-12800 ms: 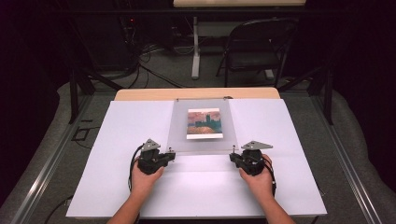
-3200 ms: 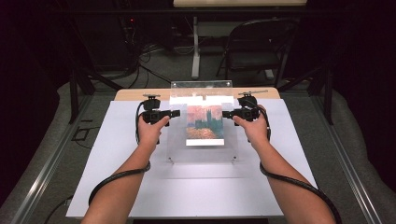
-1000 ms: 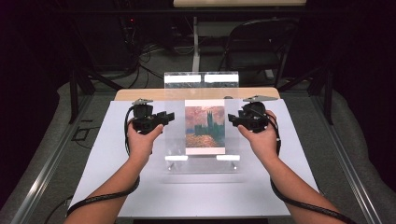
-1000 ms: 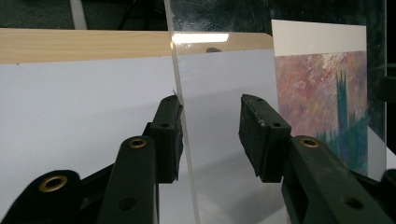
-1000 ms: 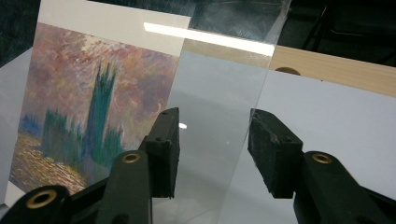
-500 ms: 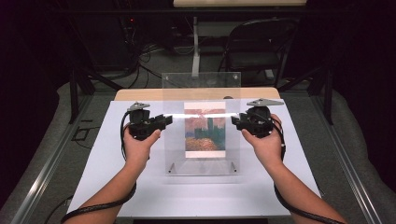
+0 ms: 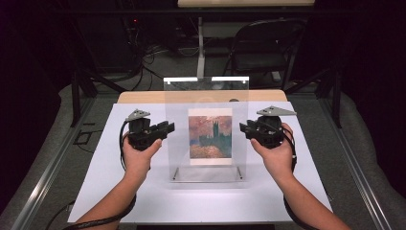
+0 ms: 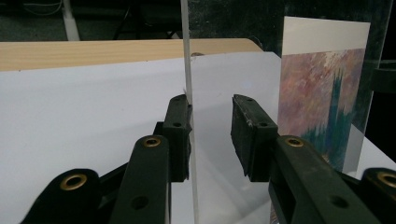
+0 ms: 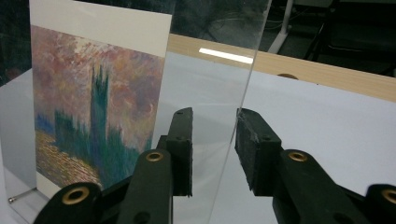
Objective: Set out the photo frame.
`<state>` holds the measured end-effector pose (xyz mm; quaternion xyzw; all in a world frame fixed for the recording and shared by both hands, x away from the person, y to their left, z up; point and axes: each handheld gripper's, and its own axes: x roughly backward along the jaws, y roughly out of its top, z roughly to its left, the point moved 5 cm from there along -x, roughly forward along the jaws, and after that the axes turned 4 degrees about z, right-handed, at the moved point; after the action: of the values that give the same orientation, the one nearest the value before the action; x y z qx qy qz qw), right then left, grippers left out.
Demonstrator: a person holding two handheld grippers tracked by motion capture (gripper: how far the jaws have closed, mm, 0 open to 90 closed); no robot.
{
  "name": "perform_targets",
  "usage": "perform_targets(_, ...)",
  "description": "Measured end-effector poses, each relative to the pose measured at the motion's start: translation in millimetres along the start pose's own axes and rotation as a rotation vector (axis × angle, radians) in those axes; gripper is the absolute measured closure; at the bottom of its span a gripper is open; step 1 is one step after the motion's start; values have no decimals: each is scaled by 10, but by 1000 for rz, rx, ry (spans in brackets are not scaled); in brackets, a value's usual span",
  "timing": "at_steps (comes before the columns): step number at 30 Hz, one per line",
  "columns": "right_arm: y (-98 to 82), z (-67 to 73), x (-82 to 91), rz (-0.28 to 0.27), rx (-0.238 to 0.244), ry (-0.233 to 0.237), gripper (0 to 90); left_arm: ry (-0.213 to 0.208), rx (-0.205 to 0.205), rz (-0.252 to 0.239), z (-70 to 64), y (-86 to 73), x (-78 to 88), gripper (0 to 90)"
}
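Observation:
A clear acrylic picture frame (image 7: 206, 96) stands upright on the white table sheet (image 7: 119, 182), with a painted print (image 7: 209, 136) of a tower in its middle. My left gripper (image 7: 168, 128) is at its left edge and my right gripper (image 7: 243, 129) at its right edge. In the left gripper view the panel edge (image 8: 187, 56) rests against the left pad of my left gripper (image 8: 210, 105), with a gap to the other pad. In the right gripper view the panel (image 9: 210, 70) lies close to the right pad of my right gripper (image 9: 212, 116), with a gap on the left. Both pairs of jaws have just been closing around the panel.
The white sheet covers a wooden table whose far edge (image 7: 143, 97) shows behind the frame. Two small metal feet (image 7: 176, 173) carry the frame's bottom. A folding chair (image 7: 268, 48) and floor cables (image 7: 153, 52) lie beyond the table.
Both hands and the frame have drifted a little toward the near side of the table. The frame now stands more upright than a second ago.

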<state>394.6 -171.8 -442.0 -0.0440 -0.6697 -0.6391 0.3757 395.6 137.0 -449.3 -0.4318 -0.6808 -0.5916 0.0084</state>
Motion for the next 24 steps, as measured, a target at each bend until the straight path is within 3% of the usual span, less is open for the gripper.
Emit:
perform_targets(6,-64,45,117,-26,-20,12,710,-5,-20,-7,-57,-56,92,698)
perform_targets(16,-144,109,259,-44,-9,33,733,-9,-39,-40,-135,-177,218,703)
perform_targets(21,-194,120,320,-53,-28,54,734,11,-86,-35,-205,-227,280,694)
perform_targets(24,-230,137,370,-58,-28,65,737,0,-86,-33,-223,-253,315,692)
